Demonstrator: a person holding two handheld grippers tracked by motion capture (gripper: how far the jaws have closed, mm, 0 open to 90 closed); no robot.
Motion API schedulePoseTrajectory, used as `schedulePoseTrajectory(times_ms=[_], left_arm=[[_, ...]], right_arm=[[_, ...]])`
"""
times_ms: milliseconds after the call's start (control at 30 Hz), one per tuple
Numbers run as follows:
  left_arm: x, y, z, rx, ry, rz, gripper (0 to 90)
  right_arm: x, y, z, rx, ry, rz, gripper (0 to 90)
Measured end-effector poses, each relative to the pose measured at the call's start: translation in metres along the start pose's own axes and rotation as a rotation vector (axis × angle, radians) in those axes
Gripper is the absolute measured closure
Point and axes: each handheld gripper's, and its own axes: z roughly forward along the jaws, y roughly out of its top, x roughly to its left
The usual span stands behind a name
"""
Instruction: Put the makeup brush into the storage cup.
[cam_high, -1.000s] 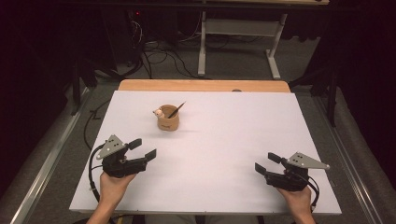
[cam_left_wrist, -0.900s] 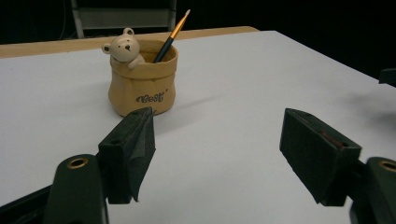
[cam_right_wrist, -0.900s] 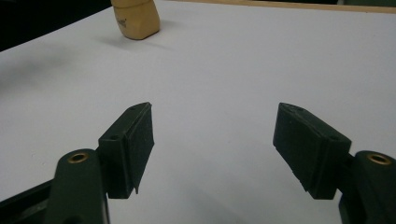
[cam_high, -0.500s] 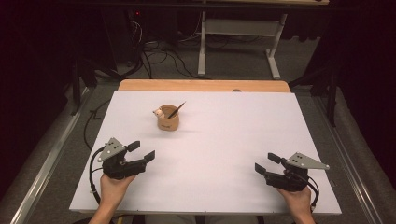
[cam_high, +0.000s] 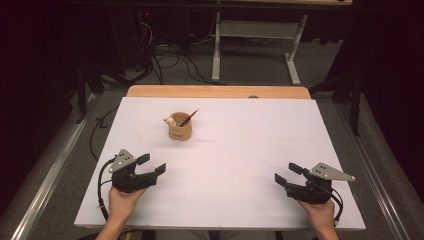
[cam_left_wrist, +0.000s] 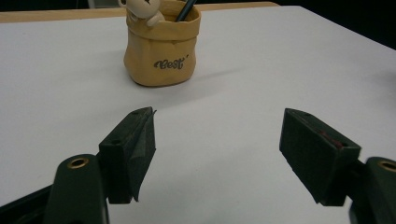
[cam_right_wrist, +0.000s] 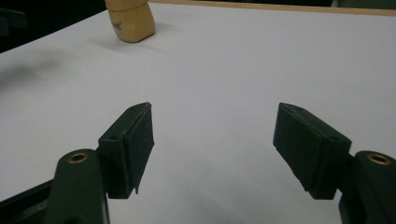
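Observation:
A small tan bag-shaped pot (cam_high: 180, 128) stands on the white table (cam_high: 240, 145), left of centre toward the far side. It holds a dark pencil (cam_high: 189, 118) and a pale figurine (cam_high: 171, 120). In the left gripper view the pot (cam_left_wrist: 162, 44) reads "Best" and stands ahead of the jaws. My left gripper (cam_high: 151, 165) rests open near the front left, nothing between its fingers. My right gripper (cam_high: 286, 174) rests open near the front right, also empty. The pot (cam_right_wrist: 130, 19) sits far off at the upper left of the right gripper view.
A wooden strip (cam_high: 218, 91) runs along the table's far edge. Beyond it are cables (cam_high: 170, 55) on the floor and a white metal stand (cam_high: 255, 40). A metal rail (cam_high: 50, 175) runs along the left side of the table.
My left gripper has slid slightly toward the near edge of the table. The right gripper and the pot have stayed put.

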Motion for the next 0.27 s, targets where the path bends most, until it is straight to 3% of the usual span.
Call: schedulePoseTrajectory(times_ms=[267], left_arm=[[0.0037,-0.0001,-0.0013,0.013,0.004,-0.004,27.8]], right_arm=[[-0.0008,0.0003,-0.0002,-0.002,-0.001,0.005,30.6]])
